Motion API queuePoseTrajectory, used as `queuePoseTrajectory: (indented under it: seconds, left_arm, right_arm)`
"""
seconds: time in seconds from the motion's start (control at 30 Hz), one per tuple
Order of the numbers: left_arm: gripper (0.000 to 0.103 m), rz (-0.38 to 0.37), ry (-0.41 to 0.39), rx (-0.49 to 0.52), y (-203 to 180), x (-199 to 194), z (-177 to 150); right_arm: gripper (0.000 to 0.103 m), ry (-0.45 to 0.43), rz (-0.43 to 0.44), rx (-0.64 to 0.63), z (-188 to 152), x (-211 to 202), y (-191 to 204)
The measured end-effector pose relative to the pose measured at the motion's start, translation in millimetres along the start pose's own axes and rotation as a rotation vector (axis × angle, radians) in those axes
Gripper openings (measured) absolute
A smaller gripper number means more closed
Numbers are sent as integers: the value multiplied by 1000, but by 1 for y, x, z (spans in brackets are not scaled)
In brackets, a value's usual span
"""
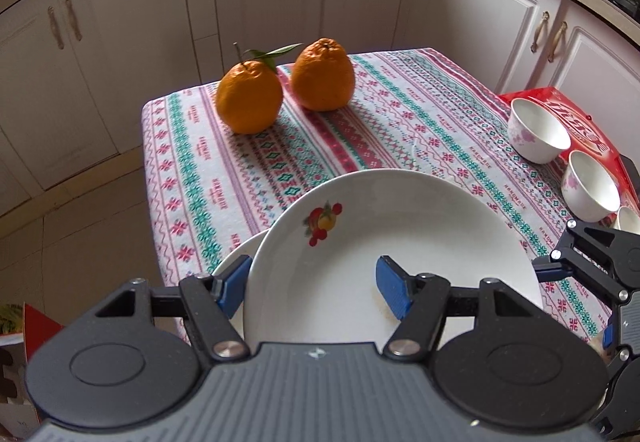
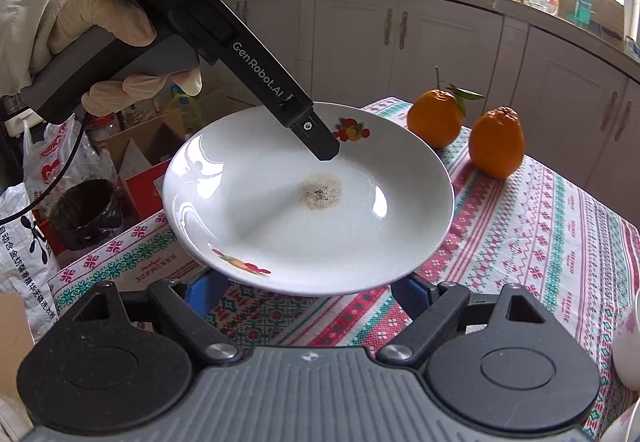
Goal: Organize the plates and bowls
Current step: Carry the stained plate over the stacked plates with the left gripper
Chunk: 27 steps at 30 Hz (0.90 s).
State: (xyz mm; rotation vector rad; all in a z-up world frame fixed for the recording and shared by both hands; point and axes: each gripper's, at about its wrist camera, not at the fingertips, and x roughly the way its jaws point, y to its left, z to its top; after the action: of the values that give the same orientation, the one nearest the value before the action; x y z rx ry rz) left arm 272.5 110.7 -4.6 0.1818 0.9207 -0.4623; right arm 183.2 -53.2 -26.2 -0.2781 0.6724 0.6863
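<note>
The white fruit-print plate (image 2: 308,197) hangs tilted above the patterned tablecloth (image 2: 540,242), pinched at its rim by the left gripper (image 1: 314,286). The right gripper (image 2: 308,290) gapes empty beneath its near edge. Two oranges (image 1: 248,97) sit at twelve o'clock, rice bowls (image 1: 538,129) at three.

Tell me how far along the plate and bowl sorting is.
Done: little that shows; two bowls sit unstacked on the red box. In hand: the left gripper clamps the decorated plate by its rim, raised, with a second plate showing beneath. The right gripper is open. Left: place this plate, then gather the bowls.
</note>
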Motion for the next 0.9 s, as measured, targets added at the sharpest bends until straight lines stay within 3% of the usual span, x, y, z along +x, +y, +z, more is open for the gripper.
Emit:
queuePoseTrajectory:
  seconds: [0.9]
  left_arm:
    - [66,-15,33,-77,27,23,-28]
  right_arm:
    - [92,43,28,-17,3,20,11]
